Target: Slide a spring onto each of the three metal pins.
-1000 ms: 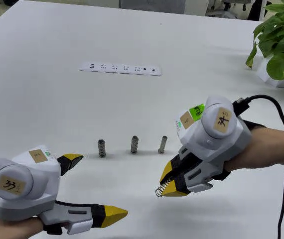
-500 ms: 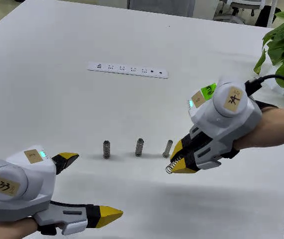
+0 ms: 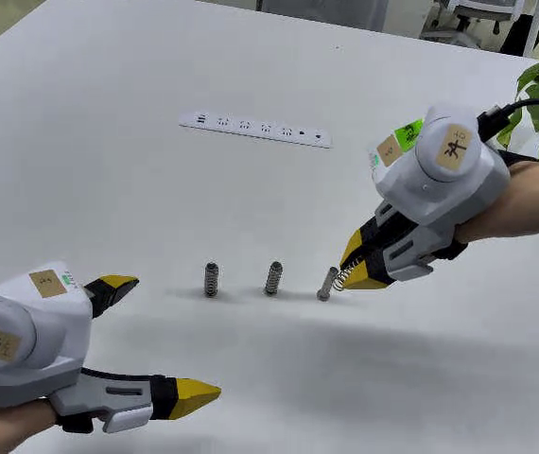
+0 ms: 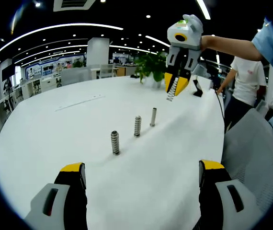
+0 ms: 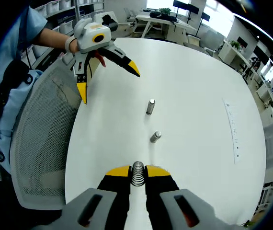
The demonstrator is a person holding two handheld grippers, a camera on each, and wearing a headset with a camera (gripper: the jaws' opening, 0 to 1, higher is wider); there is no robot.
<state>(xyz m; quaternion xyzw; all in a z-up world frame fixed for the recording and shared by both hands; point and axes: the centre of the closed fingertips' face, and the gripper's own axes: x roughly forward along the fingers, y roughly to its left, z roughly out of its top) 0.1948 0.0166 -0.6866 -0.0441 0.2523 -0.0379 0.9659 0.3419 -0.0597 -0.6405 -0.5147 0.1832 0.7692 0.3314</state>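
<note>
Item 1: spring [image 5: 137, 173], the last of three. Thin bright wire, short, with open coils. It is held in my right gripper [image 3: 353, 272], whose fingers are closed on its rear coils, and its free end pokes out ahead.

Change since a second ago: that gripper has travelled from low and near me, up and across to the bare pin [image 3: 327, 284]. The spring's free end now sits at the pin's top, touching or just short of it; I cannot tell which.

Meaning: the carry is done and threading remains. The spring lies slanted against the standing pin, so I judge it needs lining up before it slips on.

Item 2: left pin [image 3: 211, 279] and middle pin [image 3: 273, 277]. Both are upright in one row with the bare one, and each already wears a spring. Unchanged.

Item 3: left gripper [image 3: 167, 336]. Its fingers are wide apart and hold nothing. It is low over the white surface [image 3: 109, 142], well apart from the pins.
</note>
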